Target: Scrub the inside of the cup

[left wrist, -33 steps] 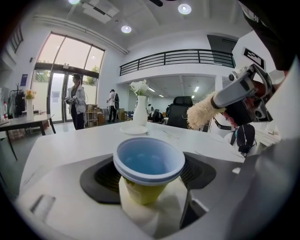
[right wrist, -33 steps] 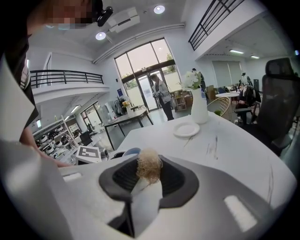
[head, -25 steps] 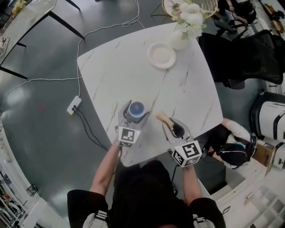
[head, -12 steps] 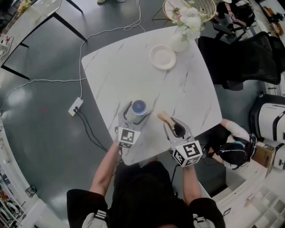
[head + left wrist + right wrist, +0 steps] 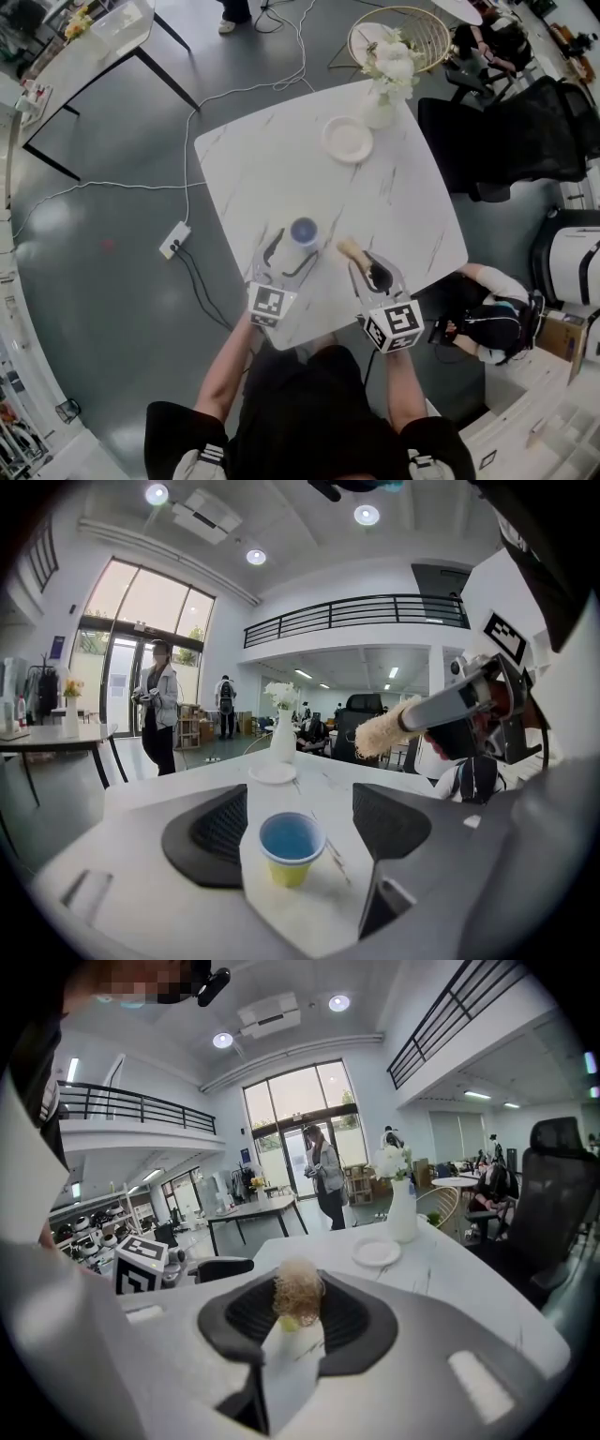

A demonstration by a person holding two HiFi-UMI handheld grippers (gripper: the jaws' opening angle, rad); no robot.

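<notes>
A small cup with a blue inside and a yellowish wall stands upright on the white marble table. My left gripper hovers just short of it, open. In the left gripper view the cup shows between the two dark pads with a gap on each side; the jaws have just been closing a little. My right gripper is shut on the handle of a brush, whose tan bristle head points toward the cup from the right. The right gripper view has the fuzzy brush head sticking out between the pads.
A white plate and a vase of white flowers stand at the table's far side. A black office chair is to the right. A power strip and cables lie on the floor to the left. People stand far off.
My left gripper has lifted and drawn back, so the cup now stands at its jaw tips instead of deep between them. The right gripper with the brush has risen slightly.
</notes>
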